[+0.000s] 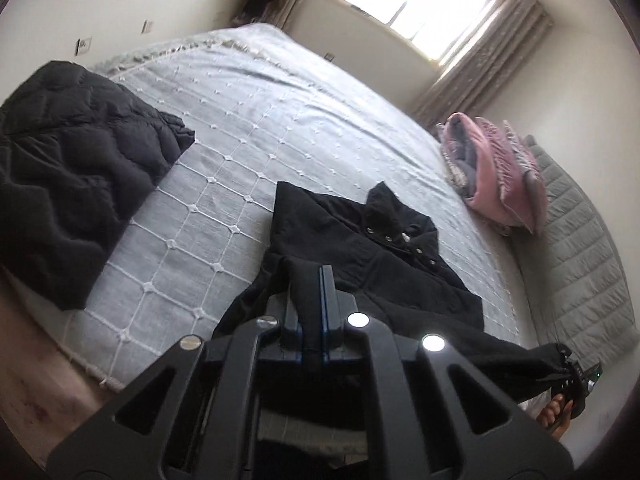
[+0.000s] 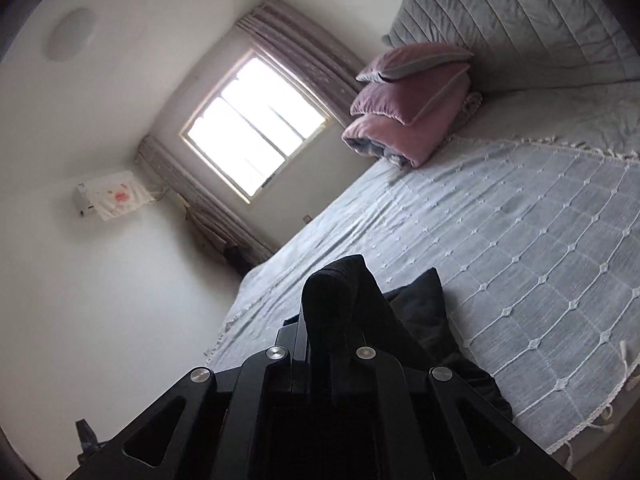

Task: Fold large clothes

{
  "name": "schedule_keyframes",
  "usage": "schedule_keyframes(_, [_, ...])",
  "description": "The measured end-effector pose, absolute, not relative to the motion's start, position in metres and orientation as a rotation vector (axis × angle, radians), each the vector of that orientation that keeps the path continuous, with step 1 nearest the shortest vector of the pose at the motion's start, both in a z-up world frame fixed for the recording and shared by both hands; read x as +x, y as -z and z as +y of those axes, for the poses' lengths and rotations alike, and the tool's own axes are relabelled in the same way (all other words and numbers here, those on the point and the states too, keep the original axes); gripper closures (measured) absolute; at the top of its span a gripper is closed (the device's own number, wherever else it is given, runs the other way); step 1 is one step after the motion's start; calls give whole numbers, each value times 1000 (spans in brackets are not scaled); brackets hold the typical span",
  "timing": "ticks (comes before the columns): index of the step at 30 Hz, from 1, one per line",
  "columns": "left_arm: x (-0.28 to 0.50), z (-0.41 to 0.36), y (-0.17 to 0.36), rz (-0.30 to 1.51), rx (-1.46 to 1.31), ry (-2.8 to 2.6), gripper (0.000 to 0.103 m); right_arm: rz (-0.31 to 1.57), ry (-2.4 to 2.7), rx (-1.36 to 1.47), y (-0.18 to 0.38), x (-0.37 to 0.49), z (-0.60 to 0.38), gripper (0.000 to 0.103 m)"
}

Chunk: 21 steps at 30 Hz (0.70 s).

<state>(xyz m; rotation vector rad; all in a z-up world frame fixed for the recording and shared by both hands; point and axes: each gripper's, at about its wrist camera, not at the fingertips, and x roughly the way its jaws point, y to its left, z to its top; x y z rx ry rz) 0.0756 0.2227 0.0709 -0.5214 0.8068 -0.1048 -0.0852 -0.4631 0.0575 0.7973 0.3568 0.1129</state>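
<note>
A black snap-button jacket [image 1: 372, 248] lies spread on the grey bedspread [image 1: 248, 128], collar toward the far side. My left gripper [image 1: 320, 276] is shut on the jacket's near hem and lifts it a little. My right gripper [image 1: 576, 376] shows at the lower right of the left wrist view, shut on a stretched-out corner of the jacket. In the right wrist view the right gripper [image 2: 332, 292] is wrapped in black jacket fabric [image 2: 424, 312], which hides its fingertips.
A dark quilted coat [image 1: 68, 176] lies on the bed's left side. Pink and grey folded bedding [image 1: 496, 172] is stacked by the grey padded headboard [image 1: 576, 248]. A window [image 2: 252, 128] with curtains is on the far wall. A foot [image 1: 556, 416] stands by the bed edge.
</note>
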Motion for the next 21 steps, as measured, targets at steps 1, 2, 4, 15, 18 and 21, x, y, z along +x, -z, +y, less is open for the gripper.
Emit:
schedule_keyframes(1, [85, 217, -70, 814, -512, 95, 95, 377, -100, 805, -49, -75, -466, 98])
schedule_keyframes(2, [103, 211, -70, 824, -492, 80, 95, 405, -82, 816, -42, -59, -468, 98])
schedule_keyframes(4, [124, 201, -78, 828, -471, 69, 95, 438, -80, 835, -32, -29, -470, 98])
schedule_keyframes(15, [282, 171, 12, 1100, -370, 89, 86, 756, 64, 832, 42, 131, -484, 67])
schedule_keyframes(18, [283, 187, 12, 1090, -422, 178, 83, 846, 88, 841, 70, 143, -495, 54])
schedule_keyframes(21, [276, 199, 7, 1059, -461, 250, 70, 708, 85, 834, 56, 124, -518, 28])
